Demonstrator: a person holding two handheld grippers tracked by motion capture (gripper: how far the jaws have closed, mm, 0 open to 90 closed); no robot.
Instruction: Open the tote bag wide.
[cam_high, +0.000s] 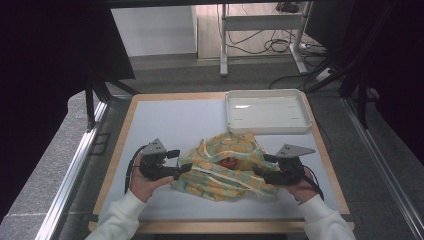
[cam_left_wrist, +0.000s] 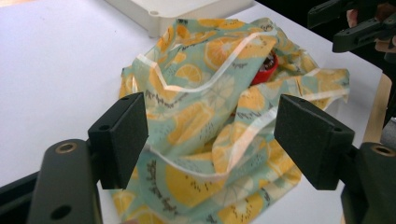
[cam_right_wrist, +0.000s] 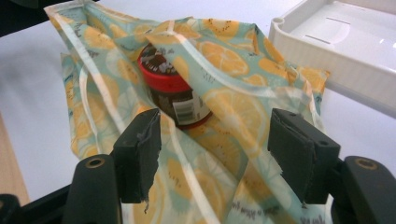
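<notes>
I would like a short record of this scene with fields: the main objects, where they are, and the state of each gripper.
cloth: crumpled teal fabric printed with orange slices, on the white table top, between the two grippers
jar: dark jar with a red lid, lying tilted inside the cloth folds, partly covered
tray: shallow white plastic tray, empty, beyond the cloth at the far right
left gripper: jaws open, at the cloth's left edge
right gripper: jaws open, at the cloth's right edge
</notes>
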